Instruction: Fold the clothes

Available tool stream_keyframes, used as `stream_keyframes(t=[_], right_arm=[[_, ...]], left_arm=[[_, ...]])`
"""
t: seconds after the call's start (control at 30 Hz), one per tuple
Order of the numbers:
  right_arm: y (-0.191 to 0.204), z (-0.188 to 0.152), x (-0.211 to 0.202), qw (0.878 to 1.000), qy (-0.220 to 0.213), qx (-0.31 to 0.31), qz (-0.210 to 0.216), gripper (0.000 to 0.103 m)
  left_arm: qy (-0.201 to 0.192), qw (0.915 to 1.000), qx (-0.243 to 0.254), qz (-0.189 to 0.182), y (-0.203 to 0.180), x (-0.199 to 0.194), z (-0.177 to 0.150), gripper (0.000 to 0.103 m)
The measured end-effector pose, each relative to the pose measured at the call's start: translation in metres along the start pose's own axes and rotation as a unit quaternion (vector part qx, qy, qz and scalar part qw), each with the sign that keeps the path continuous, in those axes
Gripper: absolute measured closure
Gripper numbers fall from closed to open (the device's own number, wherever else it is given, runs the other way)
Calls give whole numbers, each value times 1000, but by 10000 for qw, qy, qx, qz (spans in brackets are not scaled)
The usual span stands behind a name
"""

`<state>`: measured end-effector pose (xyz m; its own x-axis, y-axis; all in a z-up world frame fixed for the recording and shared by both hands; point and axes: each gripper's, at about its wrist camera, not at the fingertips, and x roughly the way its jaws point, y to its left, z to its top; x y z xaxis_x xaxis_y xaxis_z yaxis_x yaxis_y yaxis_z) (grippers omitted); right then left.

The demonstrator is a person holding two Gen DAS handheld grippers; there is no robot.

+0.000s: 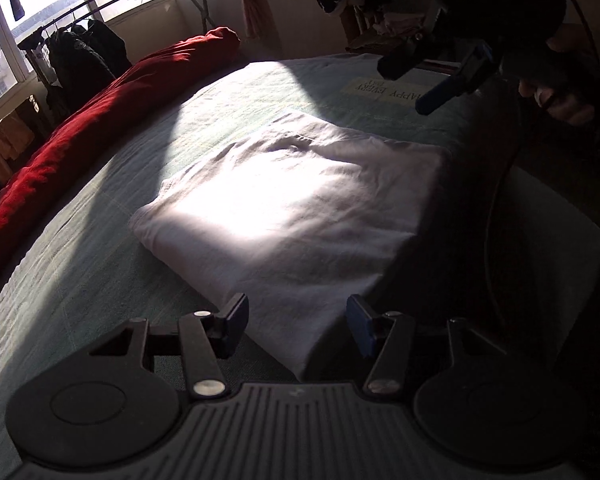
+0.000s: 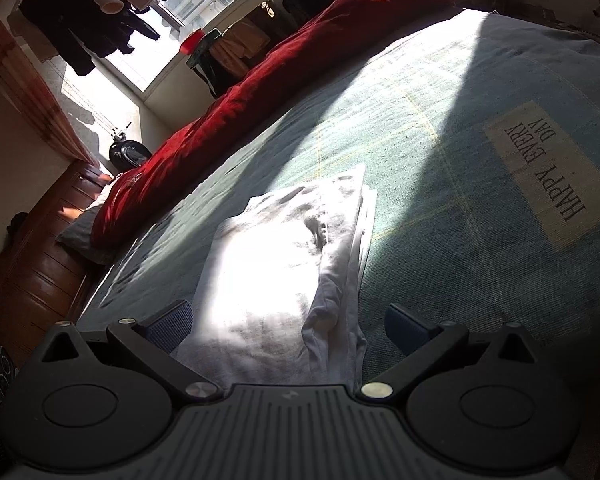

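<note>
Spreading across both views: a bed [image 1: 100,240] under a green-blue plaid cover, partly lit by a hard patch of sun, partly lying in shadow. Running along its far edge: a long roll of red bedding [image 1: 112,96], bunched and lying well apart from the work. Hanging beyond it by the window: dark clothes on a rail [image 1: 84,52].

Lying flat near the middle of the cover: a white garment [image 1: 300,208], folded into a rough rectangle, layered edges showing along one side in the right wrist view [image 2: 300,264]. Sitting farther up the cover: a pale printed patch reading "HAPPY EVERY DAY" [image 2: 548,172].

Hovering at the garment's near corner: the left gripper [image 1: 298,328], fingers parted and gripping nothing, cloth showing in the gap. Hanging above the cover on the far side, in a person's hand [image 1: 560,96]: the right gripper [image 1: 420,84], fingers spread, grasping nothing; in its own view [image 2: 288,328] straddling the garment's near end, pads clear of the cloth.
</note>
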<state>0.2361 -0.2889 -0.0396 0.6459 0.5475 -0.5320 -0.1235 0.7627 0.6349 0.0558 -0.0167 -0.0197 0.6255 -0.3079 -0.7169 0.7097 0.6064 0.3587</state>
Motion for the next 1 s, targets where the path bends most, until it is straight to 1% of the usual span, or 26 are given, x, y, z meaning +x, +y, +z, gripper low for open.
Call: stream_keyframes(t=[0.07, 0.13, 0.2, 0.33, 0.57, 0.73, 0.8, 0.9, 1.0], right_arm=[[5, -1, 0, 10000, 24, -67, 2, 0], [10, -3, -1, 9999, 30, -117, -3, 0], [13, -4, -4, 9999, 15, -155, -18, 0], [15, -5, -9, 9998, -36, -163, -73, 0], [20, -5, -8, 9996, 4, -242, -111, 0], [20, -5, 1, 9994, 142, -300, -121, 0], [21, -6, 4, 9992, 212, -337, -103, 0], [24, -5, 7, 9985, 331, -432, 66, 0], [27, -2, 15, 9966, 521, -335, 537, 0]], left_arm=[[139, 9982, 444, 381, -13, 9, -8, 47], [180, 9949, 714, 682, -20, 16, -13, 47], [104, 9933, 849, 781, -23, 18, -14, 46], [-126, 9879, 1093, 1090, -25, 15, -13, 46], [-99, 9954, 236, 927, 2, 5, -22, 45], [3, 9972, 56, 749, 6, 2, -26, 45], [-82, 9981, -369, 490, 19, 6, -21, 45], [-231, 9941, -1056, 69, 39, 12, -13, 46], [-379, 9835, -1736, -351, 59, 19, -5, 47]])
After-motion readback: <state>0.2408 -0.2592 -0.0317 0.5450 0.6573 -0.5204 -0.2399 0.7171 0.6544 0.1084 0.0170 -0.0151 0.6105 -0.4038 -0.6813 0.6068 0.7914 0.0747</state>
